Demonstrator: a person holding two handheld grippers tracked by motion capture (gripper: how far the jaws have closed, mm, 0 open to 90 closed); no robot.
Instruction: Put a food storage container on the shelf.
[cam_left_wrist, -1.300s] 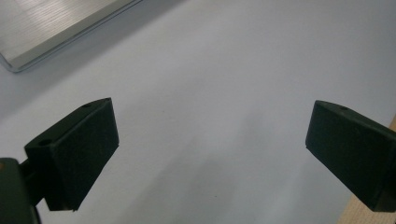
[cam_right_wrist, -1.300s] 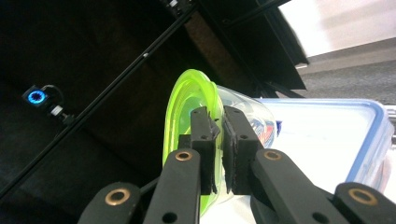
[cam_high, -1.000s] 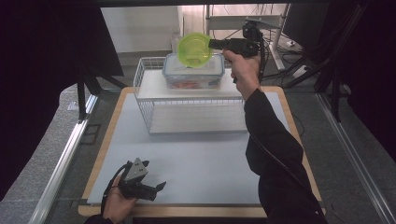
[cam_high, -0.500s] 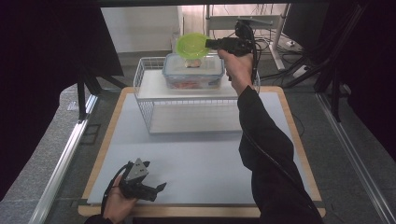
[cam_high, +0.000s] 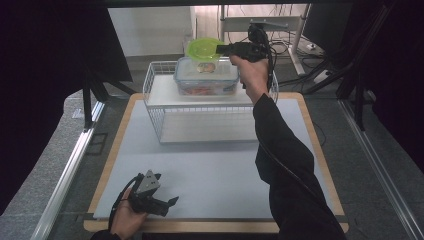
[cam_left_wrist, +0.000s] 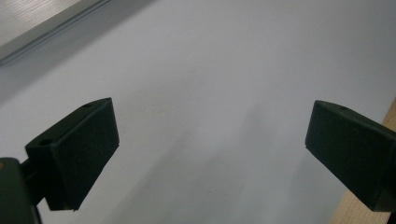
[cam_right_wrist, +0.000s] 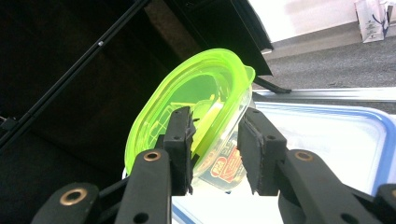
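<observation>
A person's right tongs (cam_right_wrist: 215, 140) stand at the green-lidded container (cam_right_wrist: 196, 102), perched tilted atop the blue-lidded box (cam_high: 206, 75) on the wire rack (cam_high: 165, 107) at the far end of the surface (cam_high: 225, 165). Jaws have just been opening & now flank the container's side w/ a gap at the right pad; the left pad looks touching, so the release seems underway. To finish well: open wider before backing off, pull straight back w/o nudging the tilted tub, which could slide; left tongs (cam_left_wrist: 210, 154) idle wide open, empty, near front edge.
</observation>
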